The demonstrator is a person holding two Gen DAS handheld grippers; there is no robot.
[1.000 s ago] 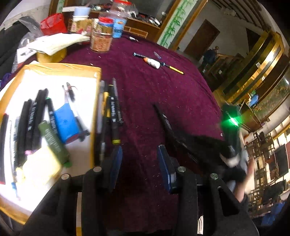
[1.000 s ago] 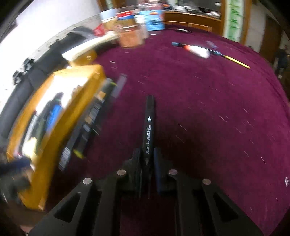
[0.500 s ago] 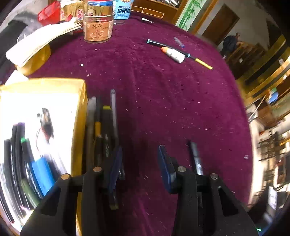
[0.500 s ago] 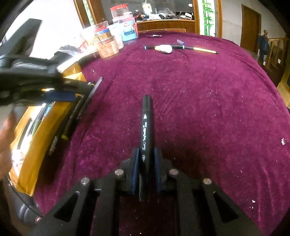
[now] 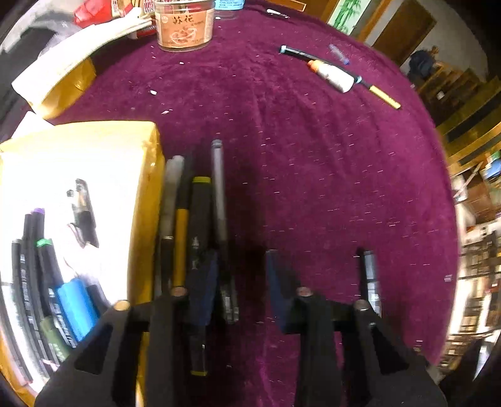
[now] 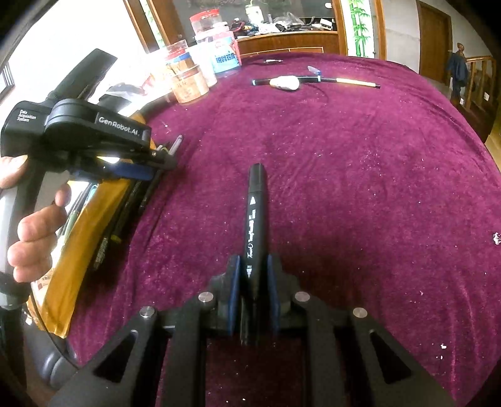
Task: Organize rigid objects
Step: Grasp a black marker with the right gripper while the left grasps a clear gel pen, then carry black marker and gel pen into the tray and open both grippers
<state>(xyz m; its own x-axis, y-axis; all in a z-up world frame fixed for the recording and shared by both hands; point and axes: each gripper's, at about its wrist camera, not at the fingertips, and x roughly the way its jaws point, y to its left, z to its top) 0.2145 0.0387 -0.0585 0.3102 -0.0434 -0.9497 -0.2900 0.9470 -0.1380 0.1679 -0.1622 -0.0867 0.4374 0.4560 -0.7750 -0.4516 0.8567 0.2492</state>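
Observation:
Several pens (image 5: 200, 219) lie side by side on the purple cloth against the yellow box (image 5: 147, 188). My left gripper (image 5: 241, 281) points steeply down over their near ends, its jaws closing. A thin grey pen (image 5: 219, 194) runs between them beside the left pad, and the pads do not press it. In the right wrist view a hand (image 6: 37, 238) holds the left gripper (image 6: 156, 166) above the box (image 6: 87, 225). My right gripper (image 6: 253, 291) straddles a black marker (image 6: 255, 213) lying on the cloth. Its jaws are opening, with thin gaps beside the marker.
Inside the box lie several markers (image 5: 34, 256) and a blue item (image 5: 75, 306). At the far side are a brown jar (image 5: 184, 28), stacked papers (image 5: 69, 59), a glue stick (image 5: 332, 75) across two pens, and tubs (image 6: 219, 59). The cloth's edge curves at the right.
My left gripper swung over to the pens beside the box, tipped downward, and its jaws narrowed. It came into the right wrist view. My right gripper's jaws widened slightly around the marker.

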